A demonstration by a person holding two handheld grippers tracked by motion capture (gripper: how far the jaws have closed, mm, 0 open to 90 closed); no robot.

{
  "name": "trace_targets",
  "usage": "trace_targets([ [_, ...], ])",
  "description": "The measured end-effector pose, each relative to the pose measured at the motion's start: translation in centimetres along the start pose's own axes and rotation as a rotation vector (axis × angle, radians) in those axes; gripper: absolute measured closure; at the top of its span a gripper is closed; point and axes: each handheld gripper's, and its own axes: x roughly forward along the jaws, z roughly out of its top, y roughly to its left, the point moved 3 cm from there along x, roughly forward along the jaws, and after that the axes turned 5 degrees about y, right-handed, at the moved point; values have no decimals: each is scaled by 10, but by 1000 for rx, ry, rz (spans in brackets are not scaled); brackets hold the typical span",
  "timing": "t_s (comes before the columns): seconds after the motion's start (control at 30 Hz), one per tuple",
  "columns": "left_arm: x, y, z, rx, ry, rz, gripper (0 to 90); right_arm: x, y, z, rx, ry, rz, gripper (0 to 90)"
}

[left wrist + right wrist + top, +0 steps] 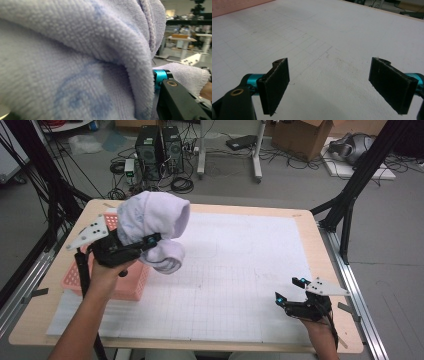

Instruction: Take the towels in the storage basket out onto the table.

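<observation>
A bunched pale lilac towel (152,222) hangs in the air above the left side of the table, with my left gripper (150,241) shut on it. In the left gripper view the towel (75,60) drapes over the jaws and hides one of them; the other jaw's teal-tipped end shows at the right. My right gripper (291,290) rests low near the table's front right corner, held by a hand. Its two black pads (275,86) stand wide apart over the white gridded mat (324,37), with nothing between them.
A pink plastic basket (120,282) sits on the left of the mat (240,270), under and behind the left hand. Beyond the wooden table edge (310,217) lie computer towers, cables and a cardboard box on the floor. Black frame posts flank the table.
</observation>
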Motion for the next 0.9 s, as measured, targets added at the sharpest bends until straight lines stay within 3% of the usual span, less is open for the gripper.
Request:
trace_targets([
  [0.27,38,-22,-12,-2,23,-72,601,0,-1,-1,7,-1,3,156],
  [0.5,63,-36,-32,-2,73,-81,600,0,-3,-2,6,-1,9,156],
  [0.7,88,-47,-55,-5,160,-93,597,-1,-6,-3,19,2,7,156],
  [0.77,104,-51,-66,-6,212,-92,594,0,-6,-3,16,5,6,156],
  [0.87,116,-53,-74,-14,250,-76,586,1,-7,-4,15,8,10,156],
  [0.9,128,-52,-84,-29,294,-51,582,2,-7,-4,20,10,11,156],
])
